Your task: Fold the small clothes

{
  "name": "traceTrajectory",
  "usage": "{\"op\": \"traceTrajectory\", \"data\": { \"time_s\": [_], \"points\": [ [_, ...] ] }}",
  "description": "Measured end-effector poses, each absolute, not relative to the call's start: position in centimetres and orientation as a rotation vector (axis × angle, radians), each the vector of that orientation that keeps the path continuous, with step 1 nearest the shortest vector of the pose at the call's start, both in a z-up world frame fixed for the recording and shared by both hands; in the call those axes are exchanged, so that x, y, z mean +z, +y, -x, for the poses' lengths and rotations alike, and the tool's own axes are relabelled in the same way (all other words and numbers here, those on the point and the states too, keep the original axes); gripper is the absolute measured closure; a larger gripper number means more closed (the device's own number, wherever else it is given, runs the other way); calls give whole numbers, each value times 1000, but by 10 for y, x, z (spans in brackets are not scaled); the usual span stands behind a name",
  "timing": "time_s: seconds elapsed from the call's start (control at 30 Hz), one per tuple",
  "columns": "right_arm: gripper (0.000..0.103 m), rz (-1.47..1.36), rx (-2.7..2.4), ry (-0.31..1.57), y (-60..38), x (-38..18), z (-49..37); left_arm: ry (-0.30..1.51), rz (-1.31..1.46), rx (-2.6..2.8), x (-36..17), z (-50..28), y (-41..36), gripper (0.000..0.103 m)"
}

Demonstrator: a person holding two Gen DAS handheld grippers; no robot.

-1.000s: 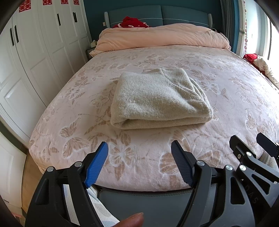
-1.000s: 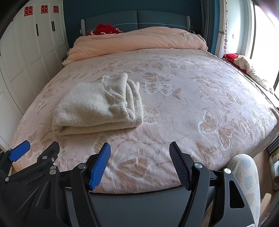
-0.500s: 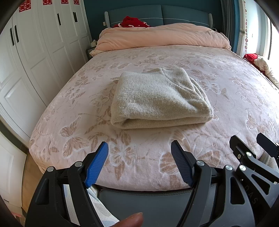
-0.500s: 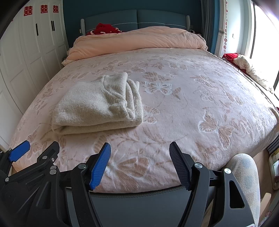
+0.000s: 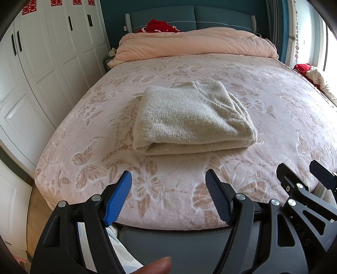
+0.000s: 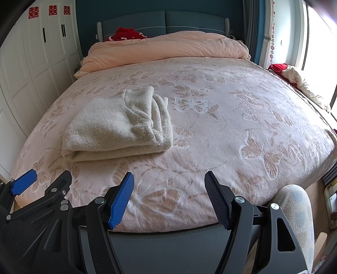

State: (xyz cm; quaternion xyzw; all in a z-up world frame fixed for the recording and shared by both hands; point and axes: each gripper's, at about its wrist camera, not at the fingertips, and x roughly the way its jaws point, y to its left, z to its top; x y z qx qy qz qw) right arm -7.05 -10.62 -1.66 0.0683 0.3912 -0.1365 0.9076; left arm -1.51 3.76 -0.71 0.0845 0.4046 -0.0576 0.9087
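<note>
Two grippers, both held back at the foot of the bed, neither touching anything. Left gripper [image 5: 168, 197]: jaws spread wide, blue ribbed pads facing each other, nothing between them but a view of bedspread. Right gripper [image 6: 169, 197]: same, wide apart and holding nothing. Each shows at the edge of the other's camera: right one at the lower right of the left wrist view, left one at the lower left of the right wrist view, so they sit side by side, near each other. Beige knit sweater [image 5: 191, 120] lies folded into a compact rectangle on the pink butterfly-print bedspread [image 5: 273, 101], roughly mid-bed, a bit toward the wardrobe side. Thick rolled fold edge faces the grippers; layered loose edges stack on its right side, clearer in the right wrist view [image 6: 118, 126]. Sweater sits well apart from both sets of fingertips, straight ahead of the left gripper and ahead-left of the right one. Peach duvet [image 5: 195, 45] bunched across the head of the bed, red fabric [image 5: 158, 26] behind it against the teal headboard [image 5: 221, 14]. White wardrobe doors [image 5: 52, 52] on the left. Fingertip [image 5: 157, 266] visible at the bottom edge of the left wrist view.
</note>
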Motion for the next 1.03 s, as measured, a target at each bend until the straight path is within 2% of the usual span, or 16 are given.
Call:
{"op": "traceTrajectory", "data": {
  "time_s": [1.03],
  "points": [
    [35, -129, -283, 825, -117, -19, 78, 834, -156, -115, -16, 10, 40, 37]
  ]
}}
